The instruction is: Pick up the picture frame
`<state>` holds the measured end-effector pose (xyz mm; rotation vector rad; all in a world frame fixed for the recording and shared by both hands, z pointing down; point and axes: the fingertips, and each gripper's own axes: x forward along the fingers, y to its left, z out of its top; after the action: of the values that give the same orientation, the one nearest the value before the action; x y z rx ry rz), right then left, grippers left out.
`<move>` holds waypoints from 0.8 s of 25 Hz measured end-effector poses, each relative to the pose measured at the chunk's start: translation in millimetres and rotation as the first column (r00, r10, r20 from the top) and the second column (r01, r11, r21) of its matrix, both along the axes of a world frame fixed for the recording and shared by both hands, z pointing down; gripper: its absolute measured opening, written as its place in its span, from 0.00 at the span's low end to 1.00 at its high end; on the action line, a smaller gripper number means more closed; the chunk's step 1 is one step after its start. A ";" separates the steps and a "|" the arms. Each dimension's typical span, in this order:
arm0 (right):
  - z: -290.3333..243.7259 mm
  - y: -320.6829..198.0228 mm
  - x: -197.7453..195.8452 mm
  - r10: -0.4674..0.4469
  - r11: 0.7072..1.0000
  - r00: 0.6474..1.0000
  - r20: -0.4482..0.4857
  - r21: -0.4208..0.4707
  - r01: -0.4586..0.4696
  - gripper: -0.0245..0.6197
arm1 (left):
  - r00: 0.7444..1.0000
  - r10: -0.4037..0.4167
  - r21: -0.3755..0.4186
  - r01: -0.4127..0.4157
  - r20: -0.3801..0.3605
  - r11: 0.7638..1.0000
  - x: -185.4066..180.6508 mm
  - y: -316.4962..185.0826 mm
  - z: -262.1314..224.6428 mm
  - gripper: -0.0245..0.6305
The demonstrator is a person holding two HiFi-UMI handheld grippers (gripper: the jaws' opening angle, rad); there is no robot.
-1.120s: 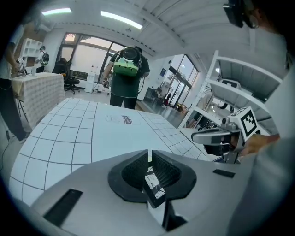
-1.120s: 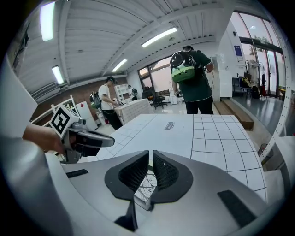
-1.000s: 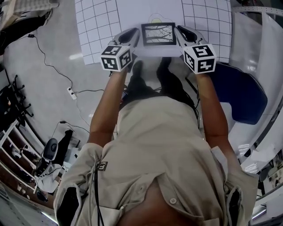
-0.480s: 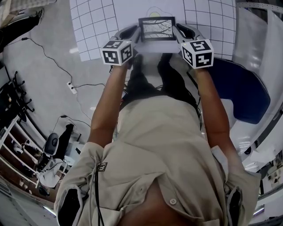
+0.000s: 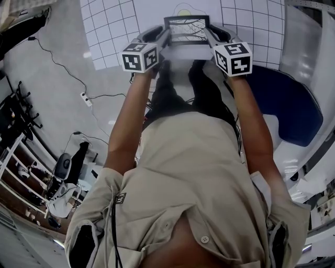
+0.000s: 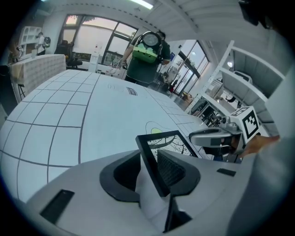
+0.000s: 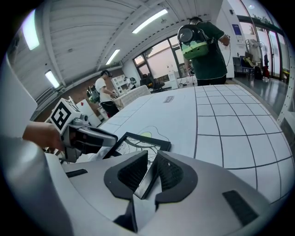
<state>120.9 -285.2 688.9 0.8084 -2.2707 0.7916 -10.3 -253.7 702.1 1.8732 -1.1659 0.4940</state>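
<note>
My shirt (image 5: 199, 178) is beige, short-sleeved and buttoned; my trousers (image 5: 175, 102) are dark. My left tongs (image 5: 166, 33) and right tongs (image 5: 205, 32) are grey shells with black ribbed pads (image 6: 171, 170), each bearing a white cube (image 5: 139, 56) of black square markers.

Left gripper (image 6: 154, 168) and right gripper (image 7: 150, 176) each clamp the picture frame (image 5: 187, 29).

I see the table (image 5: 104, 36) covered by a white sheet ruled in a dark grid, with a yellow-green outlined mark (image 5: 183, 10) drawn on its blank middle strip. A blue chair (image 5: 288, 104) sits just right of the table. On the floor left of the table lies a white power strip (image 5: 85, 98) on a black cable. At the table's far side stands a person in a green top (image 6: 146, 64), and another person in a white shirt (image 7: 102, 94) stands farther off.
</note>
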 end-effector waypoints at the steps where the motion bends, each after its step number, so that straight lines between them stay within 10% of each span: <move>1: 2.5 0.1 -0.4 0.000 1.000 1.000 -0.002 -0.005 0.000 0.09 | 1.000 0.002 -0.007 -0.002 0.001 1.000 0.0 0.3 2.2 0.19; 20: 26.5 1.3 1.8 0.031 0.997 0.999 -0.038 -0.065 -0.034 0.20 | 1.000 0.004 -0.060 -0.005 -0.014 0.998 6.4 3.3 12.1 0.20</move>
<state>122.7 -283.9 715.3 0.8248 -2.1924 0.8539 -4.0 -250.4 714.2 1.8252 -1.1258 0.5127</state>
